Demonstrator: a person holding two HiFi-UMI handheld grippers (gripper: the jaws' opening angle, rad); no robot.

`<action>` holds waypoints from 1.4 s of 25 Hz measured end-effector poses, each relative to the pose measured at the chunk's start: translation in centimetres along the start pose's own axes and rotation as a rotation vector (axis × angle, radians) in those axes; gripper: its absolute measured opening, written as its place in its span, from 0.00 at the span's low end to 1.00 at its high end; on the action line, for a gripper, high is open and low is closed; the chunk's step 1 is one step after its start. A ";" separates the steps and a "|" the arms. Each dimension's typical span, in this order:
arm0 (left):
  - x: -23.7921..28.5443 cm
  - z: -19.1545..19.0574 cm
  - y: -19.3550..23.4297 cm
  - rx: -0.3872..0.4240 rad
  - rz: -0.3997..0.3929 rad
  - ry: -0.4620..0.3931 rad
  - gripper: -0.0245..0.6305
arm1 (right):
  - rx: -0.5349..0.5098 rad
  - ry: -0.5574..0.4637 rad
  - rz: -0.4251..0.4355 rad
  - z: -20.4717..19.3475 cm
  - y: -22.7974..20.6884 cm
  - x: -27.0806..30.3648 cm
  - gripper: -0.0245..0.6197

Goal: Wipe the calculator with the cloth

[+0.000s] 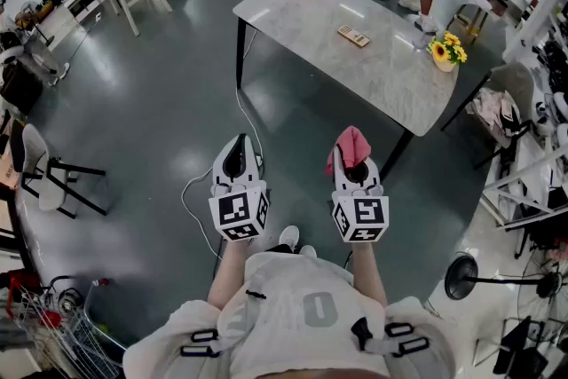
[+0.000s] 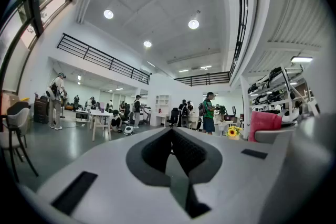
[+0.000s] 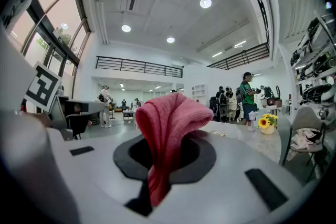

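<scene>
Pink terry cloth (image 3: 169, 123), soft and limp, pinched in right gripper (image 1: 353, 162); left gripper (image 1: 237, 157) clamped empty. Calculator (image 1: 353, 35), probably light and slippery, lies on marble table (image 1: 293, 22), well ahead; pin its edge while wiping.

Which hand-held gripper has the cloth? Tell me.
The right hand-held gripper: its jaws clamp the pink cloth, while the left hand-held gripper is shut on nothing.

The hand-held gripper (image 3: 157, 165) pinches a pink cloth (image 3: 168, 123) between closed jaws.
</scene>
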State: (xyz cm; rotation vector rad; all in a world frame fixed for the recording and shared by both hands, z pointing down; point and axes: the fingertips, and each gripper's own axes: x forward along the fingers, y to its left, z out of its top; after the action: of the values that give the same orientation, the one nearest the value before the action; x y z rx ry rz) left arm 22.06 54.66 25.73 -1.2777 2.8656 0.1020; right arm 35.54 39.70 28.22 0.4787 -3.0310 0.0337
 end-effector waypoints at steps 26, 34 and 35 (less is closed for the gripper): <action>8.6 -2.6 5.2 -0.027 -0.063 0.028 0.07 | 0.018 0.034 -0.063 -1.0 -0.4 7.8 0.12; 13.1 -3.9 5.7 -0.031 -0.089 0.047 0.07 | 0.049 0.048 -0.081 -1.7 -2.4 10.2 0.12; 13.7 -4.3 5.8 -0.034 -0.085 0.053 0.07 | 0.046 0.052 -0.068 -1.8 -2.6 10.6 0.12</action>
State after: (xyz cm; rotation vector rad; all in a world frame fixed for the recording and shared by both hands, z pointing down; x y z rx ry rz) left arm 8.70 48.09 29.93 -1.4270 2.8598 0.1189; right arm 26.44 34.05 30.85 0.5756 -2.9667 0.1099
